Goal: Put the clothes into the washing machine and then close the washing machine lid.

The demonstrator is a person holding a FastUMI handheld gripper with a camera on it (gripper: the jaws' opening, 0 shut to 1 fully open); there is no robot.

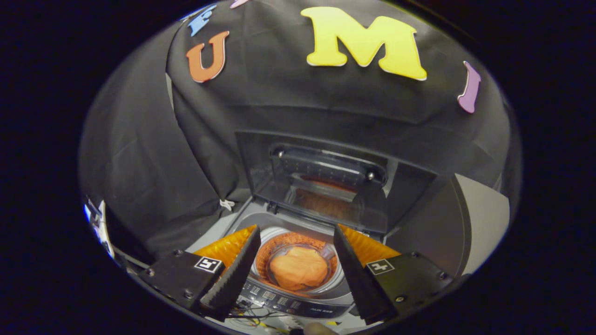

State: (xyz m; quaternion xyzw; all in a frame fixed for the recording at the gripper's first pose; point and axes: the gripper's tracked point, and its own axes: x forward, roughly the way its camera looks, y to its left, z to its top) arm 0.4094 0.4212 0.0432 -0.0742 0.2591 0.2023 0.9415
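Gripper view: black cloth booth wall behind. Gripper (295, 265) spread wide, holding nothing. One washing machine (298, 304) just ahead, below the fingers; one orange garment (299, 269) in its drum, between them. One lid (326, 181) upright beyond. Judgement: reach beyond the lid's top edge, pull it down evenly
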